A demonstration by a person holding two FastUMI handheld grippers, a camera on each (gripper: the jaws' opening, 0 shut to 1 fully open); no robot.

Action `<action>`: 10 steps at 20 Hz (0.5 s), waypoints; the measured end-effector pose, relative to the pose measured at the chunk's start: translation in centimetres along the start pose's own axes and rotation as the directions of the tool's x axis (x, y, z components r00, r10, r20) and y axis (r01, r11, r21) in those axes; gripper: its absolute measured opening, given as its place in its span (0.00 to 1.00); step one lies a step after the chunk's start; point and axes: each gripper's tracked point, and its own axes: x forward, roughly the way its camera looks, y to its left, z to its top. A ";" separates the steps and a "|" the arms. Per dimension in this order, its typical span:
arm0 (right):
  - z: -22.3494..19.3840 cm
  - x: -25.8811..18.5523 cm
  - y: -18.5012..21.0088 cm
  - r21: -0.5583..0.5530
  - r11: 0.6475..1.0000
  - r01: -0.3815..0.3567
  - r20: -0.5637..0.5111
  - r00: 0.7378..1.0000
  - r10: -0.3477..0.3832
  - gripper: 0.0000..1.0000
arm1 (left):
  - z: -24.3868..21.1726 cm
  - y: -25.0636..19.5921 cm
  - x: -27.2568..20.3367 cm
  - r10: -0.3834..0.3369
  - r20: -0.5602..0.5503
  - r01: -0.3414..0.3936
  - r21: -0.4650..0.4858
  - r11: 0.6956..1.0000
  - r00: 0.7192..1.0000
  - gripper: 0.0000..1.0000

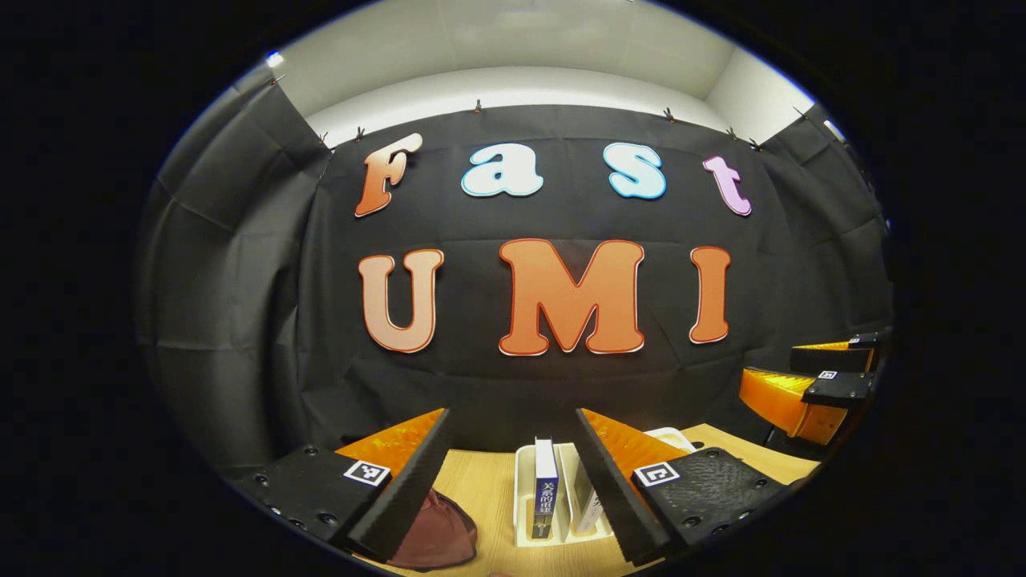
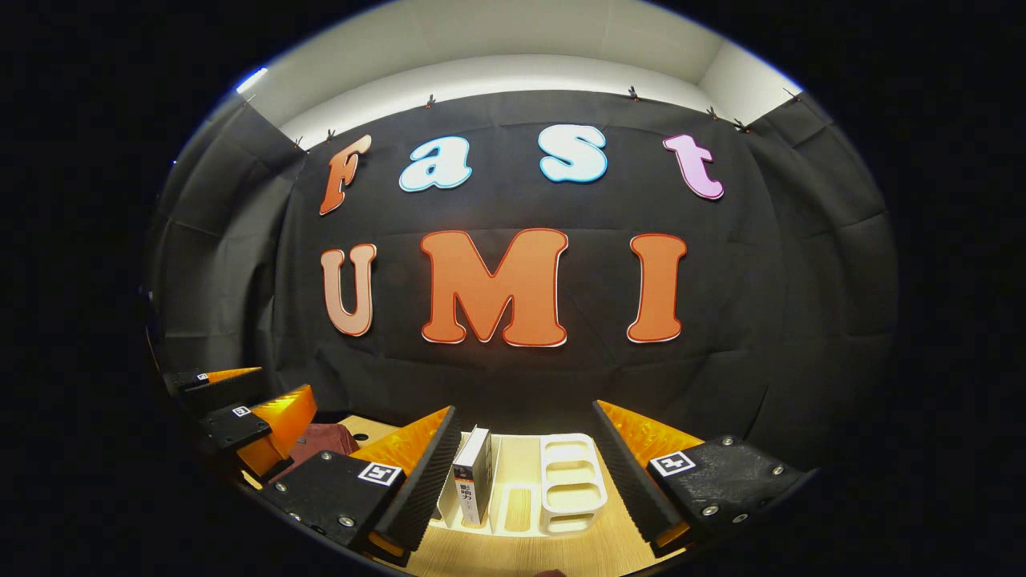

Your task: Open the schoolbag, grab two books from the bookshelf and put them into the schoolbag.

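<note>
Currently, jaws: left gripper (image 1: 513,473) and right gripper (image 2: 525,473) both apart, empty
Risk: books (image 1: 546,497) toppling in bookshelf (image 2: 571,481); schoolbag (image 1: 437,533) looks unopened

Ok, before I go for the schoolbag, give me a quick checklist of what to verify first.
1. Left gripper fingers open, holding nothing: ok.
2. Right gripper fingers open, holding nothing: ok.
3. Books upright in the white bookshelf: ok, a blue book and a white book stand side by side.
4. Schoolbag found: ok, dark red, on the wooden table left of the bookshelf.
5. Schoolbag open: cannot tell, the left fingers cover most of it.
</note>
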 end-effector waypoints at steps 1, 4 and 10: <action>0.0 0.0 0.0 0.000 1.000 0.002 -0.002 1.000 -0.002 0.97 | -0.1 0.1 -0.1 0.000 -0.002 0.000 0.006 1.000 1.000 0.94; -0.2 0.0 -0.1 0.005 1.000 0.006 -0.010 1.000 -0.006 0.97 | -1.0 0.7 -0.1 0.008 -0.020 -0.007 0.031 0.999 1.000 0.94; -1.1 -0.4 -0.8 0.005 1.000 0.019 -0.022 1.000 -0.018 0.97 | -4.7 2.9 -0.3 0.028 -0.085 -0.015 0.149 0.989 0.996 0.94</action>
